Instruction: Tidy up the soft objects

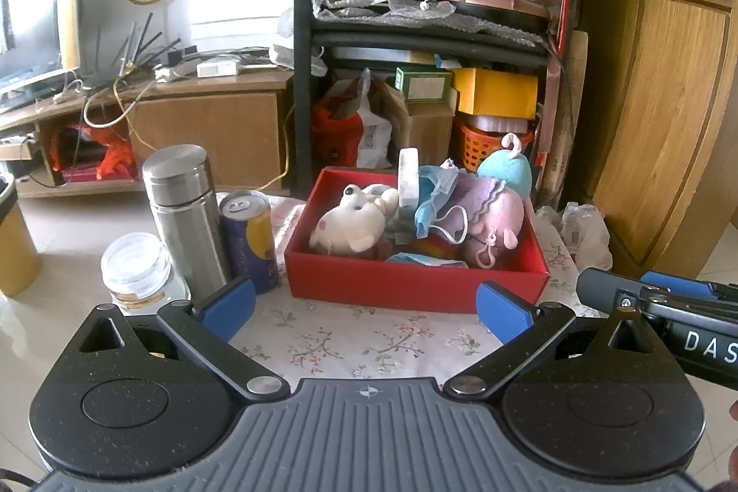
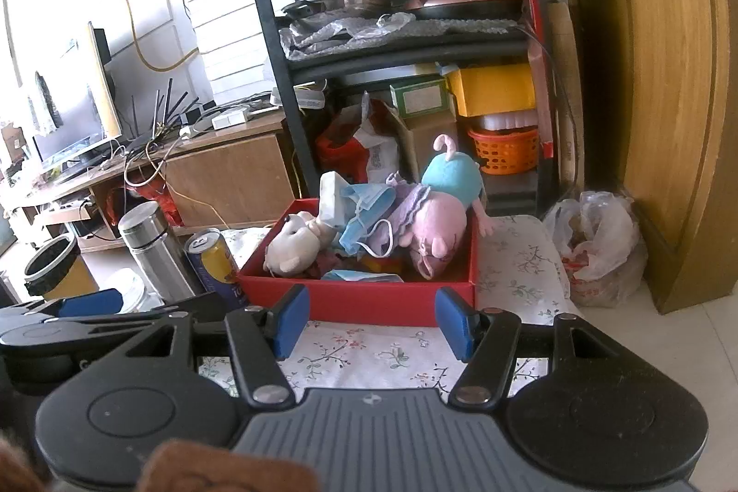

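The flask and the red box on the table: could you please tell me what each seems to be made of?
The flask looks like brushed stainless steel: a grey, dull sheen with soft highlights. The red box is probably matte cardboard, judging by its thin, flat walls and sharp folded corners, though stiff plastic cannot be ruled out.

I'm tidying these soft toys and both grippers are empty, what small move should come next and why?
Probably ease the right gripper forward to the pink plush: it spills over the red box rim, and both grippers, the left gripper too, are open and short of the box.
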### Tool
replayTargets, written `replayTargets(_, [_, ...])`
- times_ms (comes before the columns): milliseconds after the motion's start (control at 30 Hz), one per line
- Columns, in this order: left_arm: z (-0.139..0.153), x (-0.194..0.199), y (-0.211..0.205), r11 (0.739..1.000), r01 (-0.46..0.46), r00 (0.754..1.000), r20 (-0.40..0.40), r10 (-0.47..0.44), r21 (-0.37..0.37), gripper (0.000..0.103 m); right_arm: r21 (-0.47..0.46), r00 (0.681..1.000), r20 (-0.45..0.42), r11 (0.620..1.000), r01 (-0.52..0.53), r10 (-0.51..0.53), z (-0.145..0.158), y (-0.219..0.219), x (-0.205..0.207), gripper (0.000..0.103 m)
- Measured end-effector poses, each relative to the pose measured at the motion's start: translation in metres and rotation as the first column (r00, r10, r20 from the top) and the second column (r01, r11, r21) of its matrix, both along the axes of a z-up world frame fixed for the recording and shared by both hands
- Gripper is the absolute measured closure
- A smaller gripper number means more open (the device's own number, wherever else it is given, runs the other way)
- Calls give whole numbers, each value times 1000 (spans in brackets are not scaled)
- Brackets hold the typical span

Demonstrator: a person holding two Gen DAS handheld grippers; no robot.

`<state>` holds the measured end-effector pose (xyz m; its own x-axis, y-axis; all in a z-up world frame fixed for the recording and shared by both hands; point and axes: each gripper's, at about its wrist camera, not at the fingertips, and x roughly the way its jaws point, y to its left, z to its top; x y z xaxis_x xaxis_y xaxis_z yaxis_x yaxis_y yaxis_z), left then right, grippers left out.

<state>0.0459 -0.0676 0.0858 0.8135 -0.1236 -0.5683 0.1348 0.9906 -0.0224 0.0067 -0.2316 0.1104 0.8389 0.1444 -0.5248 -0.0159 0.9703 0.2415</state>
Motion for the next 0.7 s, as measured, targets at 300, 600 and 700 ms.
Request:
replayTargets(300, [1,0,0,1000,-4,1000,8,4,8,6,0,1000,-2,1000,1,-1,0,0,0,71])
replayTargets(600, [1,0,-1,1000,-6,1000,16,6,20,6,-4,1000,-1,1000,5,-5,0,-2,1,71])
replayTargets(700, [1,0,-1,1000,-7,1000,17,7,22,6,-4,1000,-2,1000,4,-4,0,-1,1,71])
